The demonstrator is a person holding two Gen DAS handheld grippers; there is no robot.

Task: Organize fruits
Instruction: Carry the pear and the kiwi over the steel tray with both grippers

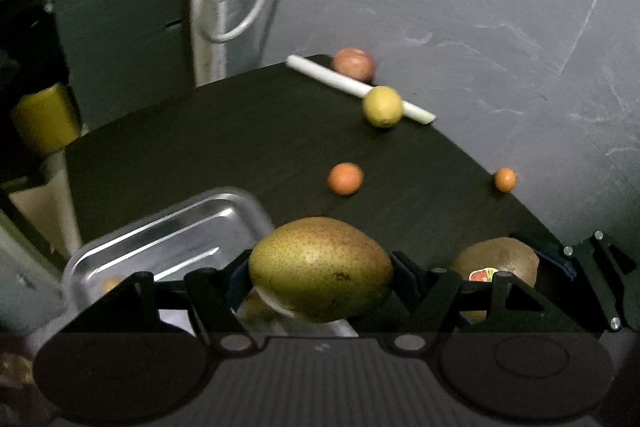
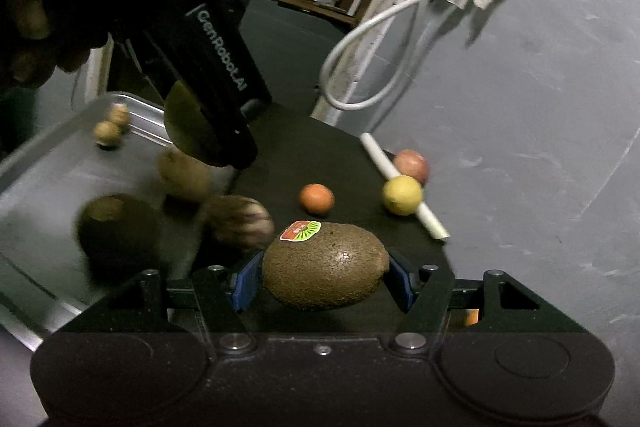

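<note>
My left gripper (image 1: 320, 267) is shut on a green-yellow pear (image 1: 320, 267) and holds it above the near end of a metal tray (image 1: 160, 239). My right gripper (image 2: 322, 277) is shut on a brown kiwi (image 2: 324, 267) with a red and green sticker, beside the tray (image 2: 52, 167). That kiwi also shows in the left wrist view (image 1: 496, 263). The left gripper's black body (image 2: 208, 67) hangs over the tray with the pear's edge (image 2: 184, 123) showing. The tray holds brown fruits (image 2: 184, 171) and two small round ones (image 2: 112, 127).
On the dark table (image 1: 224, 131) lie two small oranges (image 1: 345, 179) (image 1: 505, 179), a yellow lemon (image 1: 382, 106), a reddish apple (image 1: 354, 63) and a white stick (image 1: 340, 83). A white cable (image 2: 376, 47) hangs at the back. Grey floor lies to the right.
</note>
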